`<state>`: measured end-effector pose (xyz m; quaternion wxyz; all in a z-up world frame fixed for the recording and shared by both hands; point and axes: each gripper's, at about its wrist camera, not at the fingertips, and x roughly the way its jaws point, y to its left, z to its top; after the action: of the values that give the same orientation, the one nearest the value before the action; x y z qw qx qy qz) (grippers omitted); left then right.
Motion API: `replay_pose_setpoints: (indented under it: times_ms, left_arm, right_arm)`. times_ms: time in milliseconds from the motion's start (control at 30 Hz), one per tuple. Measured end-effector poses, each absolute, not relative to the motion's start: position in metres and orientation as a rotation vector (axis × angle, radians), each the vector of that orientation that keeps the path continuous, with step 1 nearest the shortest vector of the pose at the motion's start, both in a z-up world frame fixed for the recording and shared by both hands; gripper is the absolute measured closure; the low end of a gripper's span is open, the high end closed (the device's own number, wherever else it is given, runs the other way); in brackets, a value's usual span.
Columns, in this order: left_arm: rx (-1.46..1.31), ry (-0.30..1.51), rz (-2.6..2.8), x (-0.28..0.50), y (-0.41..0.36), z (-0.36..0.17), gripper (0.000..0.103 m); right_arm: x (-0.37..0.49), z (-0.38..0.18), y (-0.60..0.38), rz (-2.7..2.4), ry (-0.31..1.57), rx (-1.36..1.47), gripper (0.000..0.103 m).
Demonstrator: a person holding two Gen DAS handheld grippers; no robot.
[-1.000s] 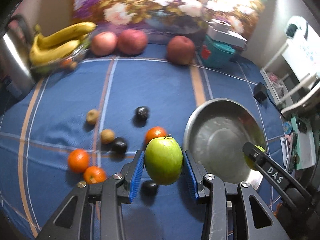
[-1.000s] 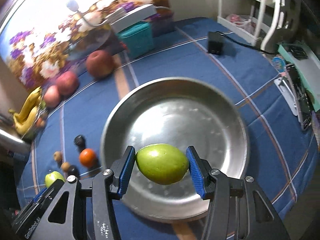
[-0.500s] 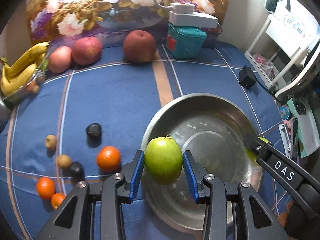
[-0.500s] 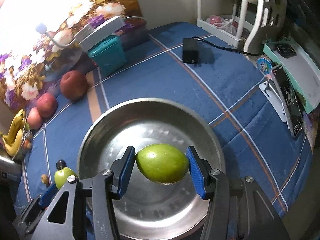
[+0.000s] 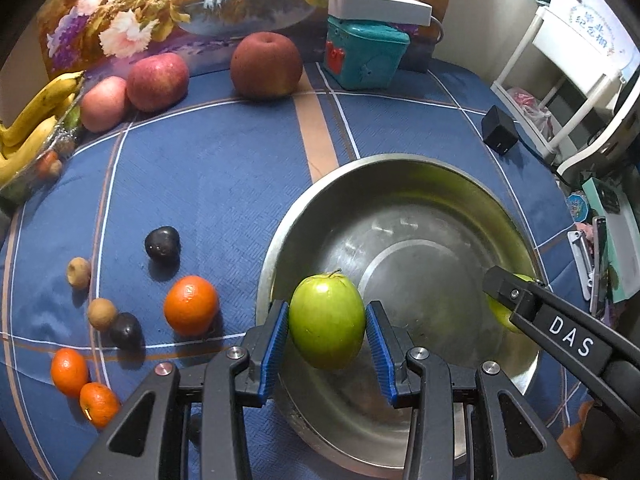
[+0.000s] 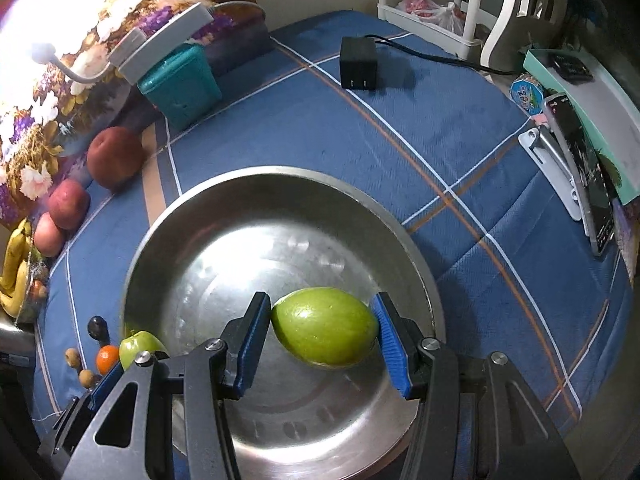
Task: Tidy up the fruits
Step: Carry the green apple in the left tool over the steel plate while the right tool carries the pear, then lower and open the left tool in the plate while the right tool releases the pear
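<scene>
green apple (image 5: 326, 320) between left jaws, over bowl (image 5: 400, 168)

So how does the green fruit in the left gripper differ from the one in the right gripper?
The left gripper holds a rounder green apple, stem up. The right gripper holds a more elongated green fruit lying sideways, pointed ends toward the pads, no stem visible. Both are smooth, green, clamped between blue pads and held over the steel bowl.
</scene>
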<state>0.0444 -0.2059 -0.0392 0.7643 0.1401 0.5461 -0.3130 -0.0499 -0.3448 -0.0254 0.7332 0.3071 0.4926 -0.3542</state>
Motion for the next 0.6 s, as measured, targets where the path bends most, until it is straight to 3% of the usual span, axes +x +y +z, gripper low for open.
replay_pose_setpoints:
  times_ms: [600]
  left_arm:
    - [0.310,1.188,-0.699,0.0399,-0.2108,-0.0382,0.058]
  right_arm:
    - [-0.0487,-0.0339,-0.3419,-0.775,1.126,0.670,0.048]
